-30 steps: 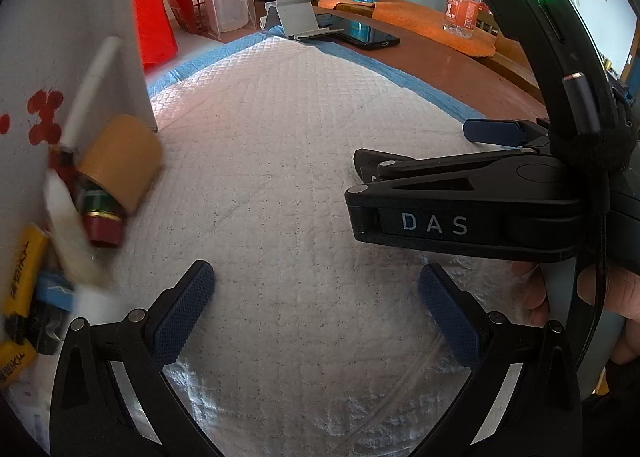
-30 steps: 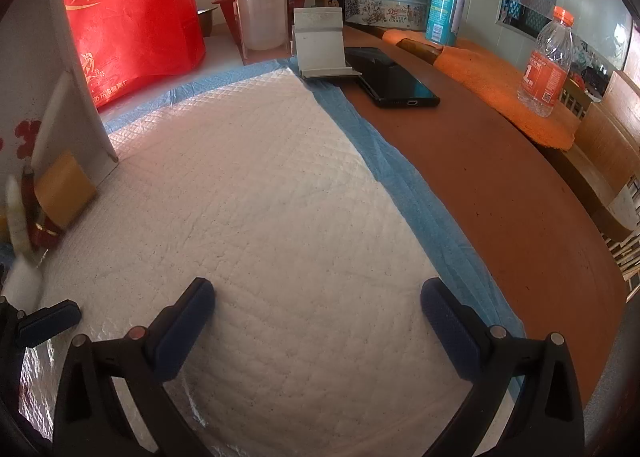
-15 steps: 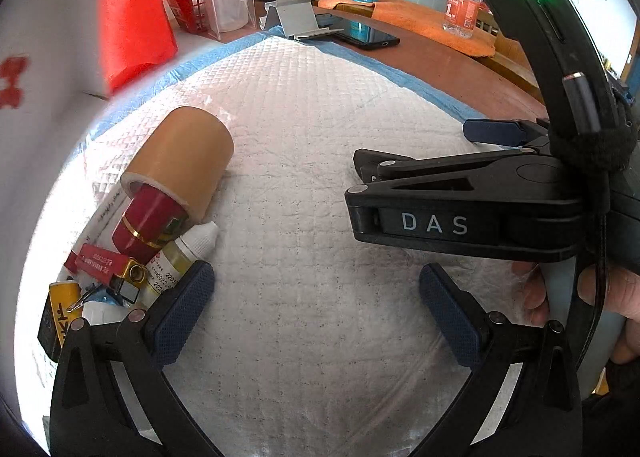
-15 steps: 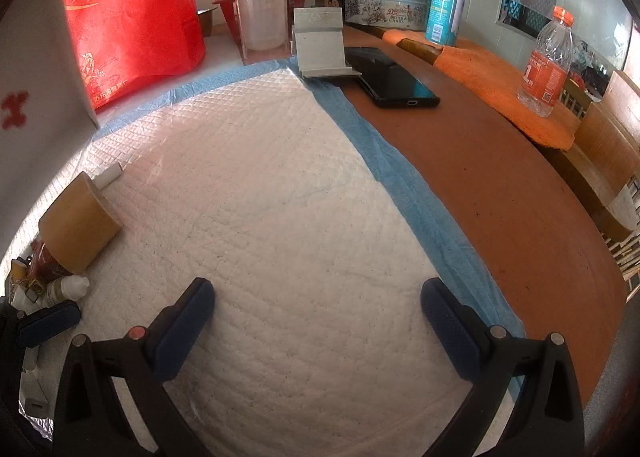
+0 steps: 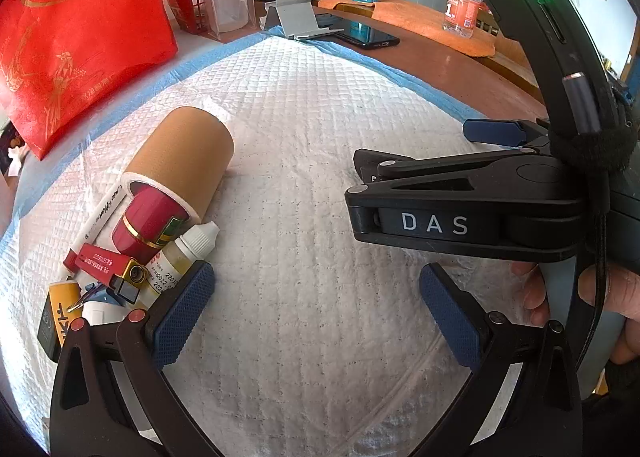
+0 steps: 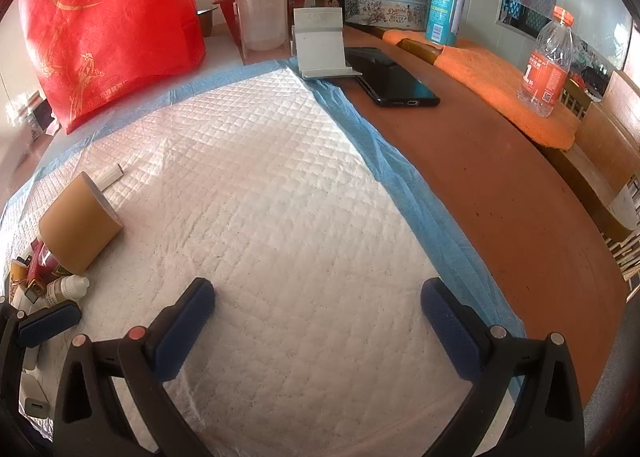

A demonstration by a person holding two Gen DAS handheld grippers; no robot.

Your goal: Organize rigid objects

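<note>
On the quilted pad [image 5: 320,161], a tan tape roll [image 5: 180,161] lies sideways, both hand-held grippers spread.

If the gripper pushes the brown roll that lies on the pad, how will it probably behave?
The brown roll lies on its side, so a sideways push would probably make it roll across the white pad. A red cylinder sits in its open end and might slip out. It looks hollow, so it is likely light.

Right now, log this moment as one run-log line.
left tongs open, empty | right tongs open, empty | tape roll, dropper bottle, lighter piled on pad
</note>
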